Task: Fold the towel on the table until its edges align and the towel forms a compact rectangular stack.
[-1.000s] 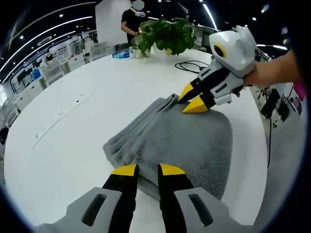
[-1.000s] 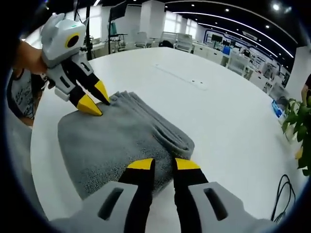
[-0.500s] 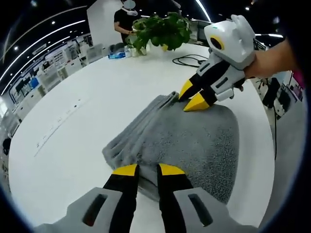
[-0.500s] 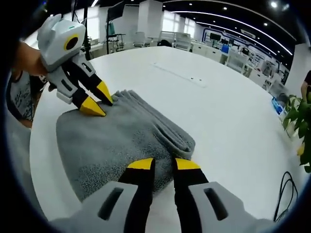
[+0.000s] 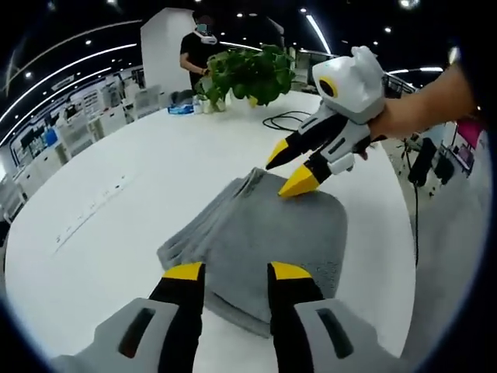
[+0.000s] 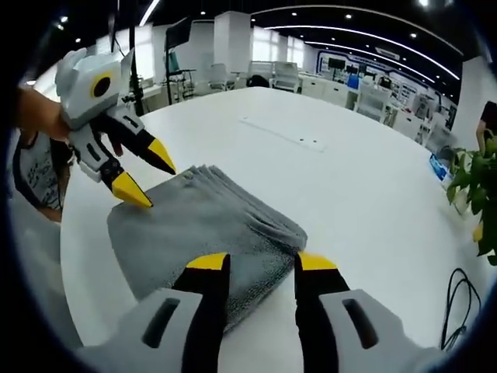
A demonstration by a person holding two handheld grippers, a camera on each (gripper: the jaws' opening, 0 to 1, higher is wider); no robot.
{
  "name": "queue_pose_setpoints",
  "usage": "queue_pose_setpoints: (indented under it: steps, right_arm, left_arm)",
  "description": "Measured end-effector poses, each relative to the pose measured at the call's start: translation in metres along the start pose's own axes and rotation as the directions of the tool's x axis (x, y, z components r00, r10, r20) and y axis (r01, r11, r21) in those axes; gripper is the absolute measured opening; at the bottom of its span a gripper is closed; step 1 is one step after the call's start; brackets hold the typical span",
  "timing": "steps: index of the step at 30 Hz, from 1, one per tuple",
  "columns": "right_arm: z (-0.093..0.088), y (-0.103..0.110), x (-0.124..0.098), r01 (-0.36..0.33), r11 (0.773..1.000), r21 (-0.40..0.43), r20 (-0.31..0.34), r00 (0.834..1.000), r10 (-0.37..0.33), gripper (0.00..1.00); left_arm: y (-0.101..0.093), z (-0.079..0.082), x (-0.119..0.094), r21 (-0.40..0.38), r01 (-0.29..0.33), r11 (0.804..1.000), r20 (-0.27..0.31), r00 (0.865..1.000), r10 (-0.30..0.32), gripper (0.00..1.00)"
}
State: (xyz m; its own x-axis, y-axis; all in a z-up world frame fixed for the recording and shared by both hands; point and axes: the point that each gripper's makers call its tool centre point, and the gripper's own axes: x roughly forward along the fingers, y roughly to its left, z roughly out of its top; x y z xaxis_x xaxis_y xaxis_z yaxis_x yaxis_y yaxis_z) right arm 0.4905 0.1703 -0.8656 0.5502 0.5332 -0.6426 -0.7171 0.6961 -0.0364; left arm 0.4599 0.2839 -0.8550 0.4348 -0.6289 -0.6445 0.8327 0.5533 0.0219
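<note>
A grey towel point(image 5: 264, 237) lies folded into a thick rectangle on the white round table point(image 5: 116, 194), with stacked layers showing along its left side. My left gripper point(image 5: 237, 272) hovers open over the towel's near edge with nothing between its jaws. My right gripper point(image 5: 286, 169) comes in from the right, open, with its tips just above the far corner. In the right gripper view the towel point(image 6: 202, 221) sits under my right gripper point(image 6: 261, 262), which is open. The left gripper point(image 6: 147, 175) hangs open over the towel's far corner.
A potted plant point(image 5: 252, 74) and a blue pack point(image 5: 180, 109) stand at the table's far side, with a person point(image 5: 196, 47) behind them. A black cable point(image 5: 283, 120) lies near the plant. The table's edge runs close along the towel's right side.
Both grippers' jaws have spread from nearly closed at the towel's edges to open, and both have lifted slightly off the towel. The towel now rests flat.
</note>
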Motion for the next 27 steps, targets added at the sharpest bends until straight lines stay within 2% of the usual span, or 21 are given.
queue_pose_setpoints:
  steps: [3,11,13,15,18,20,22,27]
  right_arm:
    - [0.000,0.008,-0.004,-0.024,1.000,-0.007,0.013,1.000,0.024,0.40]
    - [-0.006,0.030,-0.014,-0.082,0.994,-0.072,0.018,0.996,0.083,0.45]
    - [-0.009,0.035,-0.014,-0.096,0.992,-0.077,0.013,0.995,0.097,0.46]
    - [-0.014,0.039,-0.014,-0.107,0.991,-0.078,0.003,0.994,0.107,0.45]
    - [-0.028,0.039,-0.009,-0.105,0.991,-0.078,-0.031,0.994,0.103,0.44]
    - [-0.033,0.037,-0.006,-0.094,0.995,-0.035,-0.038,0.995,0.093,0.44]
    - [-0.037,0.033,-0.005,-0.079,0.997,0.026,-0.053,0.995,0.080,0.45]
    - [-0.033,0.034,-0.010,-0.075,0.997,0.024,-0.036,0.996,0.076,0.46]
  left_arm:
    - [-0.015,-0.007,-0.003,0.002,0.049,0.999,-0.019,0.999,-0.049,0.40]
    - [-0.025,-0.021,-0.008,0.002,0.071,0.997,-0.050,0.996,-0.071,0.38]
    - [-0.024,-0.027,-0.006,0.008,0.065,0.998,-0.078,0.995,-0.064,0.37]
    - [-0.018,-0.035,-0.004,0.048,0.033,0.998,-0.122,0.992,-0.027,0.37]
    - [-0.019,-0.037,0.003,0.064,0.026,0.998,-0.140,0.990,-0.016,0.38]
    - [-0.020,-0.038,0.006,0.100,0.022,0.995,-0.157,0.988,-0.006,0.37]
    - [-0.020,-0.035,0.006,0.109,0.010,0.994,-0.161,0.987,0.007,0.37]
    - [-0.020,-0.034,-0.002,0.088,-0.012,0.996,-0.151,0.988,0.025,0.37]
